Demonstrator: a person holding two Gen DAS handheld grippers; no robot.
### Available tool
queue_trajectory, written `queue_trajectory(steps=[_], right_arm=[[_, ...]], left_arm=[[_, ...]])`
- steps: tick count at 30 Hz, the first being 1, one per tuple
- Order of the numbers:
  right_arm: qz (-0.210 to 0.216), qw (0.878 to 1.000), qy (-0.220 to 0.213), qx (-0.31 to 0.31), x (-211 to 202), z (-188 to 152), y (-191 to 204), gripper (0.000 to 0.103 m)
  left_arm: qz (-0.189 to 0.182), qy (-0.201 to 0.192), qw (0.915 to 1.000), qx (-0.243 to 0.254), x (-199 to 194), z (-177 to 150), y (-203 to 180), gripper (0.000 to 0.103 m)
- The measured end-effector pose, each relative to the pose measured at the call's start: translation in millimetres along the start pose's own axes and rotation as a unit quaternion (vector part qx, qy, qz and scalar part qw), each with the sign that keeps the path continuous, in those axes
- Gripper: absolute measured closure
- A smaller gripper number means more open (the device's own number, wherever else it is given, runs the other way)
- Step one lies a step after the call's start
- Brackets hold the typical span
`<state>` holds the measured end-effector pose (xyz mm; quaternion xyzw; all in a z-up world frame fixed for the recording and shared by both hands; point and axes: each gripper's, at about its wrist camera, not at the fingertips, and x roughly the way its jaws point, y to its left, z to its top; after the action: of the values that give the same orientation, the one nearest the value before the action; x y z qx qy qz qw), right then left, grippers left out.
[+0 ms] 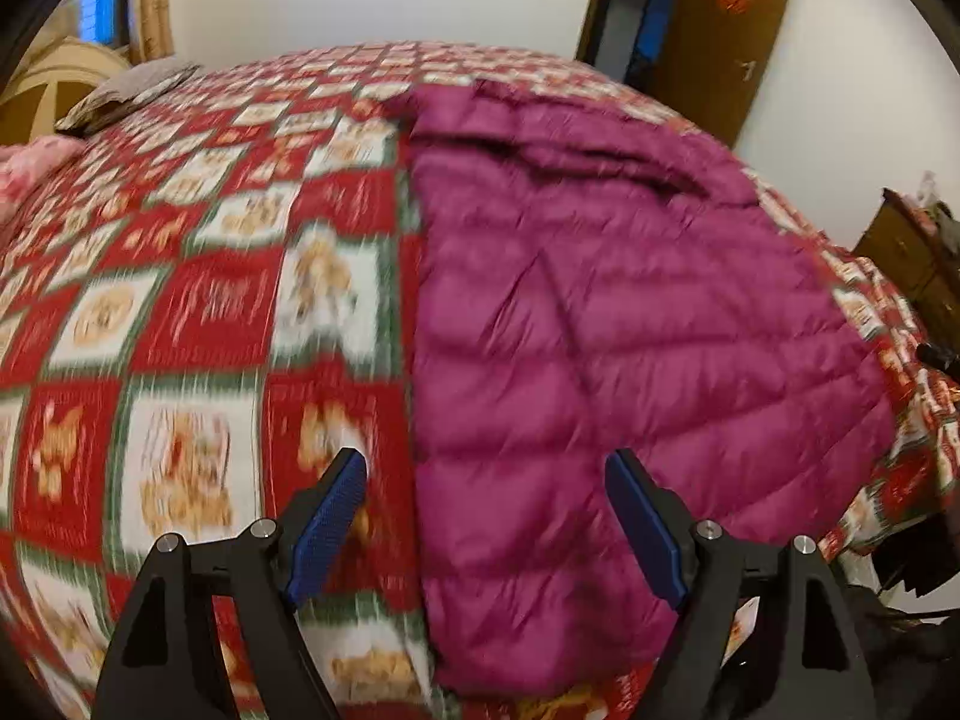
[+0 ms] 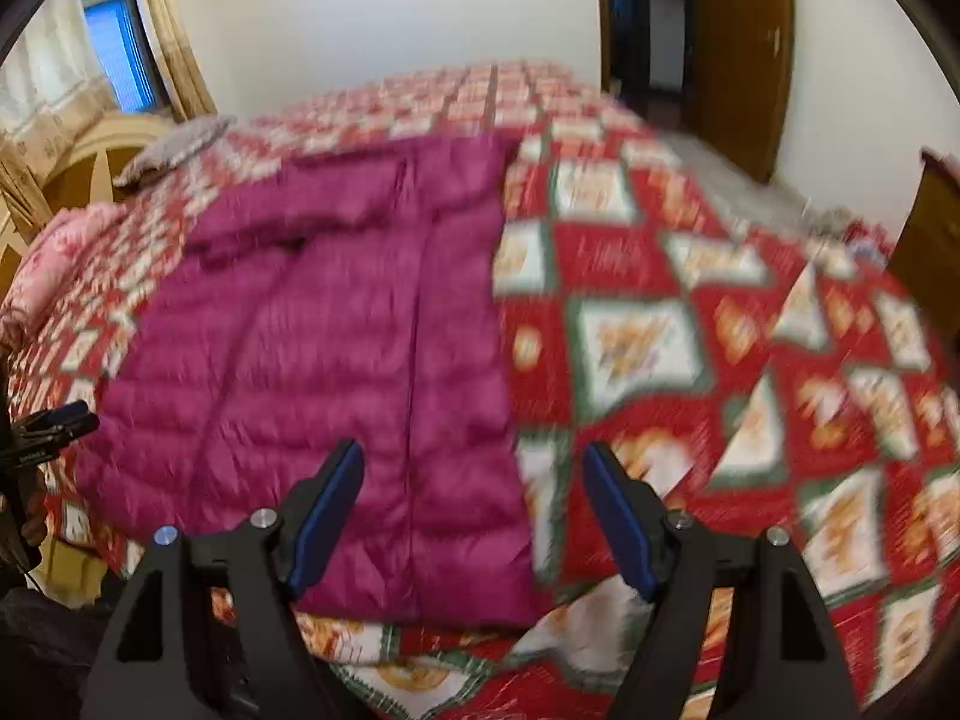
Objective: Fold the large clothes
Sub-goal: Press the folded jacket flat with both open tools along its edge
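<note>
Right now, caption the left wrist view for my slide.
Open left gripper above a magenta puffer jacket on a patchwork quilt.

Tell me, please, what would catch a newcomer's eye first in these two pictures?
A magenta quilted jacket lies spread flat on the bed, vivid against the red, white and green patchwork bedspread beneath it. In front, the left tool and the right tool are each open over one of the jacket's side edges, gripping nothing.

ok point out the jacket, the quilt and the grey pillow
jacket (image 1: 600, 330): left wrist view, middle of its quilted panel
quilt (image 1: 204, 312): left wrist view, a red square left of the jacket
pillow (image 2: 180, 150): right wrist view, its top
</note>
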<state>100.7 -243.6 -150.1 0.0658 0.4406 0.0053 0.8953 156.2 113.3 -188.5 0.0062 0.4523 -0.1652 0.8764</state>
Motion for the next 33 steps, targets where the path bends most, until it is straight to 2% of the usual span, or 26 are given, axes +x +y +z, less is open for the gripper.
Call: queue_trajectory(steps=[6,11,14,16,17,18,25,30,31,32,33], right_arm=[[-0.013,0.999,0.040,-0.024,36.0,-20.0,10.4,0.026],[-0.012,0.997,0.078,-0.024,55.3,-35.5,13.9,0.027],[-0.020,0.996,0.078,-0.045,52.4,-42.1,21.1,0.030],[-0.015,0.995,0.081,-0.053,51.1,-46.6,23.2,0.039],[-0.003,0.995,0.087,-0.053,51.5,-48.2,23.1,0.046],[0.003,0.995,0.092,-0.049,53.2,-49.5,23.2,0.048],[0.030,0.995,0.091,-0.016,58.0,-55.9,13.7,0.048],[0.032,0.996,0.085,-0.016,52.8,-57.0,10.0,0.048],[0.033,0.996,0.085,-0.017,52.4,-57.6,9.6,0.050],[0.031,0.996,0.084,-0.020,51.2,-58.7,9.3,0.060],[0.032,0.996,0.085,-0.022,52.6,-55.8,7.5,0.069]], left_arm=[[0.001,0.008,0.9993,-0.036,5.5,-24.0,8.0,0.021],[-0.005,0.005,0.9997,-0.023,1.7,-35.1,1.2,0.020],[-0.025,0.010,0.9995,-0.019,0.8,-37.9,0.9,0.020],[-0.046,0.013,0.9987,-0.021,-0.2,-39.1,0.7,0.020],[-0.056,0.015,0.9981,-0.022,-1.2,-39.8,0.3,0.020],[-0.061,0.017,0.9978,-0.021,-1.8,-40.7,-0.4,0.020],[-0.064,0.024,0.9977,0.005,-5.3,-44.2,-8.0,0.021],[-0.086,0.021,0.9960,-0.009,-7.3,-43.6,-4.0,0.021],[-0.090,0.019,0.9957,-0.011,-7.5,-43.3,-3.6,0.029],[-0.094,0.017,0.9954,-0.010,-8.7,-43.8,-4.0,0.056],[-0.099,0.022,0.9948,-0.010,-7.7,-43.8,-4.4,0.070]])
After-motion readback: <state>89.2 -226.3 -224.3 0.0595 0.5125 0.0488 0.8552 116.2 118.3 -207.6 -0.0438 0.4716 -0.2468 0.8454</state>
